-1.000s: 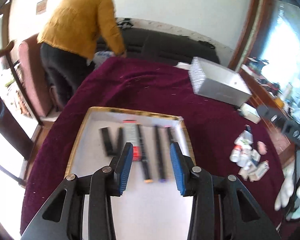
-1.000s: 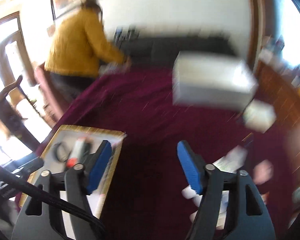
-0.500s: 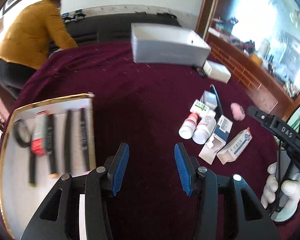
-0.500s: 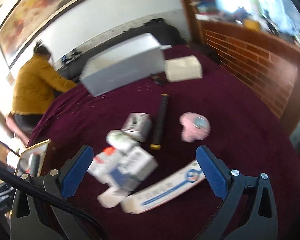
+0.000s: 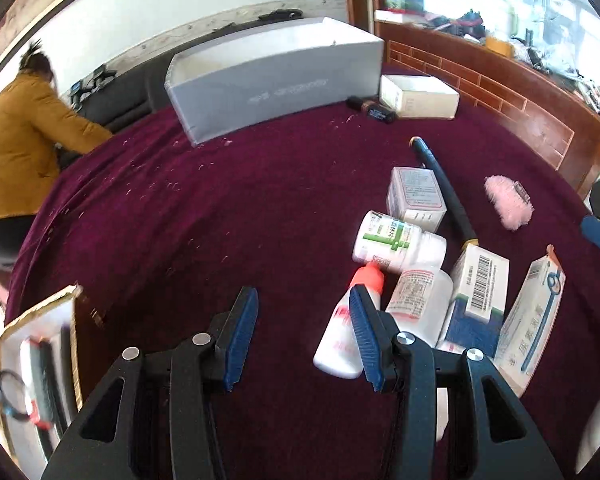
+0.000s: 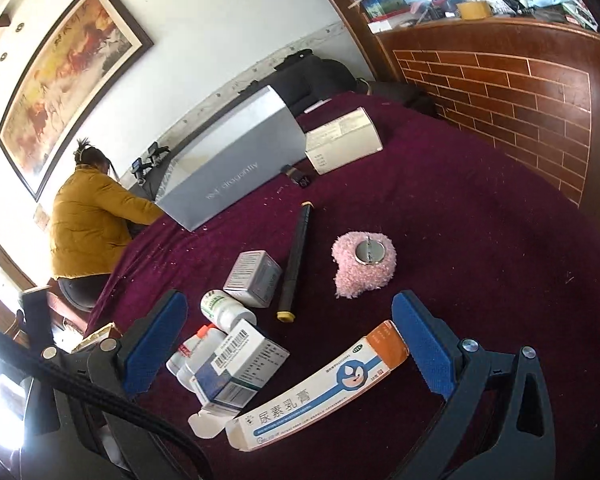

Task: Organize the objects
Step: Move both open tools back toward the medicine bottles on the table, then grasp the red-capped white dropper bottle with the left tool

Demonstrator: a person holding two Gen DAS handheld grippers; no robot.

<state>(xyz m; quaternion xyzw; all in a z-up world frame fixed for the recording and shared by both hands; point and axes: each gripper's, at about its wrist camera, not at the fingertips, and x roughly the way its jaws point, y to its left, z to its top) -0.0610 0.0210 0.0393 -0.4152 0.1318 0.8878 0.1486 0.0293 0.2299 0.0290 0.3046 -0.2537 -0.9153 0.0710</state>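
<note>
A heap of medicine items lies on the maroon cloth: a white squeeze bottle with a red cap (image 5: 340,336), a green-labelled pill bottle (image 5: 396,244), a blue-and-white carton (image 6: 236,364), a small grey carton (image 6: 254,276) and a long ointment box (image 6: 320,392). Beside them lie a dark pen-like tube (image 6: 296,260) and a pink fluffy puff (image 6: 364,264). My left gripper (image 5: 302,300) is open just left of the squeeze bottle, holding nothing. My right gripper (image 6: 290,304) is wide open above the heap's near side, over the ointment box and carton, gripping nothing.
A large grey box (image 5: 276,80) and a white box (image 5: 420,96) stand at the table's far side. A gold-rimmed tray (image 5: 40,320) with pens sits at the left edge. A person in a yellow jacket (image 6: 88,224) bends beyond the table. A brick-patterned cabinet (image 6: 520,92) is at right.
Both grippers swung right, away from the tray and toward the medicine heap, and came lower. The right jaws spread wider; the left jaws widened a little.
</note>
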